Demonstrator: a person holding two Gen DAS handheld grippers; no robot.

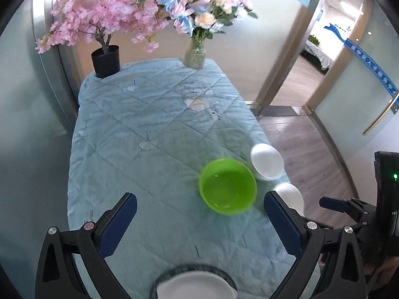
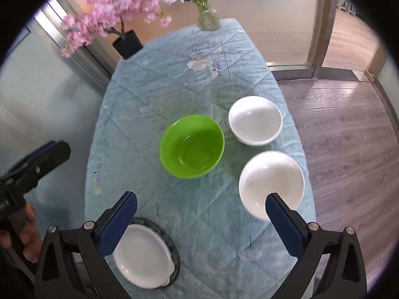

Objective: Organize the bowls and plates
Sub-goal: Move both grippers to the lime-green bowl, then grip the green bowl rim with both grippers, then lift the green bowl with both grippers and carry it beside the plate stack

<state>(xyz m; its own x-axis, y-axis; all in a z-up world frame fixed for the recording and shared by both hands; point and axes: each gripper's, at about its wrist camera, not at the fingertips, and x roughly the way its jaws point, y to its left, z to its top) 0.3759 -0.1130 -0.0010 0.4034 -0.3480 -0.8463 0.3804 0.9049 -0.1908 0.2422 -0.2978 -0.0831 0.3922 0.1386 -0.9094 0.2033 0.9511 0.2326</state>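
Worktop (image 2: 154, 79) under a quilted blue cover, seen from both wrists. A green bowl (image 2: 192, 146) sits mid-table; two white bowls stand to its right, the farther one (image 2: 255, 120) just beside it, the nearer one (image 2: 271, 183) close to the table's right edge. At the near end a white plate (image 2: 142, 255) lies on a dark-rimmed plate (image 2: 174, 254).

Left tongs (image 1: 199, 220): jaws wide apart, nothing between them, hanging over the near end above the plates. Right tongs (image 2: 200, 220): likewise spread and empty, the right finger (image 2: 283, 220) overlapping the nearer white bowl in view.

Step in hand, as judged: the plates look stacked; the bowls remain loose. The next move likely calls for closing one jaw pair on a white bowl's rim and nesting it into its twin.
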